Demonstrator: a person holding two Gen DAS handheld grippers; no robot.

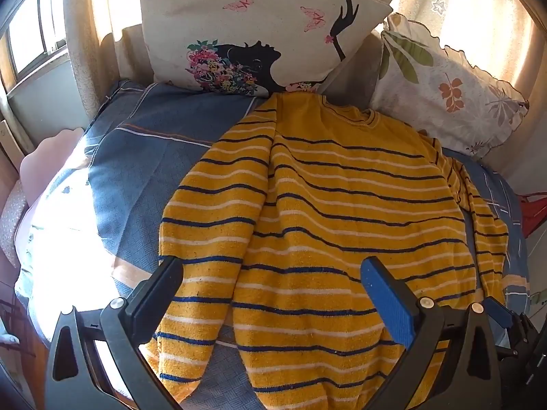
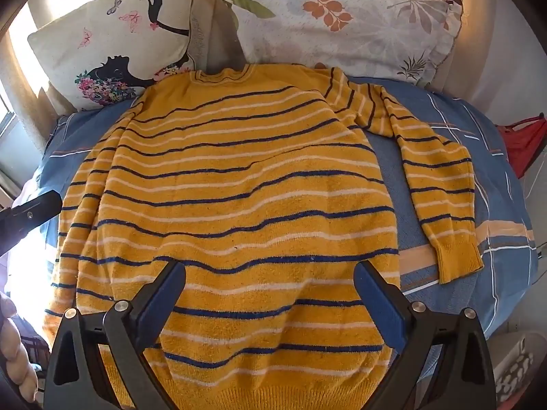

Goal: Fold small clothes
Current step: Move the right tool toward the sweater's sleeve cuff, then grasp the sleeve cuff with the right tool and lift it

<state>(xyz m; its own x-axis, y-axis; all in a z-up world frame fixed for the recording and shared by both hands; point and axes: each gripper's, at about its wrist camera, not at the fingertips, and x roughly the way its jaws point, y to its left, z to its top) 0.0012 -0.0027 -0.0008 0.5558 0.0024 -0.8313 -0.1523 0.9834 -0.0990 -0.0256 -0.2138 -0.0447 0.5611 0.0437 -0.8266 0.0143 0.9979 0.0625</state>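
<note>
A blue plaid bedspread (image 2: 454, 130) covers the bed. At the far edge, a cream cushion (image 1: 212, 10) printed with a woman's silhouette and butterflies stands on the left. A leaf-print pillow (image 2: 342, 17) lies to its right. A red item (image 2: 523, 143) sits at the far right. A window (image 1: 30, 30) is at the left.

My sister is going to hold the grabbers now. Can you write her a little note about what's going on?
Left gripper: open, holding nothing, over the left sleeve near the bottom of the sweater.
Right gripper: open, holding nothing, over the sweater's bottom hem.
The yellow striped sweater lies flat on the blue bedsheet, its collar up by the two pillows.
Done: the sweater is spread out. The left sleeve lies along the body, partly over it.
Left: the right sleeve is stretched out to the side on the sheet. Fold it in, then fold the body up.
</note>
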